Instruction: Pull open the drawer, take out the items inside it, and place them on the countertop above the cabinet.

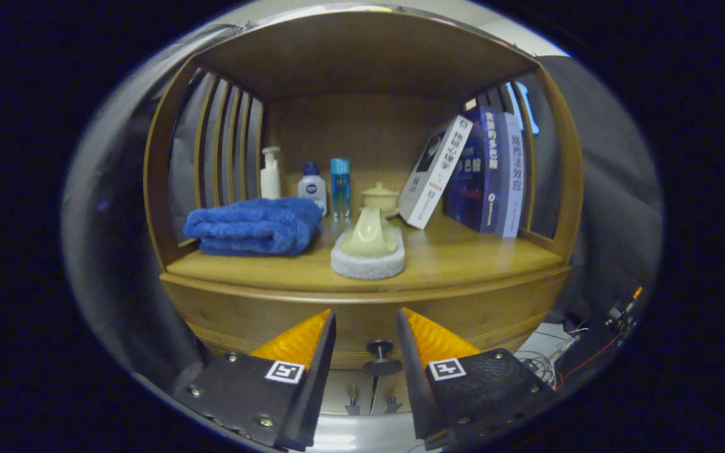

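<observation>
Gripper [366,327] wide open, holding nothing. Dark drawer knob [380,357] between fingers, stem pointing straight out toward camera. Drawer [362,321] shut, front running left-right below surface [463,264] carrying blue towel [252,226], sponge [367,258], bottles, books.

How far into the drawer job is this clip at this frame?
Early. Nothing looks done: the drawer front sits flush with the cabinet, not yet pulled. In hand: the gripper is open, its jaws on either side of the dark knob without touching it. Left: grip the knob, pull, lift the contents onto the countertop beside the blue towel.
</observation>
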Motion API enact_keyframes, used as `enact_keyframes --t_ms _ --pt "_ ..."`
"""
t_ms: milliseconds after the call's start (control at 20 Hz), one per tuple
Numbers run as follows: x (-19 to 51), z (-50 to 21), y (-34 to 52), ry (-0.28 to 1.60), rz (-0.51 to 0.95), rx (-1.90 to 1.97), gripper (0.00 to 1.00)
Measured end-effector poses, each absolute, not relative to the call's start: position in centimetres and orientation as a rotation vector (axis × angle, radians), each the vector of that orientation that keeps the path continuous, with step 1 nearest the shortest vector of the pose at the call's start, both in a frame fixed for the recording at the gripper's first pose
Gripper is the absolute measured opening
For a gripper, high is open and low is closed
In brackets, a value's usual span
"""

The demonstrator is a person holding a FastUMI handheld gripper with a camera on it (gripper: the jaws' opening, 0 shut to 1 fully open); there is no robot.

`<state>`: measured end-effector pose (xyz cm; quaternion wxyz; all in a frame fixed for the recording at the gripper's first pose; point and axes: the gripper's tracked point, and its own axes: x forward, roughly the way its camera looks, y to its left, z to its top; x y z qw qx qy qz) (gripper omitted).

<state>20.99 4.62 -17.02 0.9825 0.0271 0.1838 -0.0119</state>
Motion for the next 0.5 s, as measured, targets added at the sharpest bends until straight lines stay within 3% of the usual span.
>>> enact_keyframes --t_ms 500 --pt "14.6 -4.4 -4.9 0.151 -0.184 0.035 0.57"
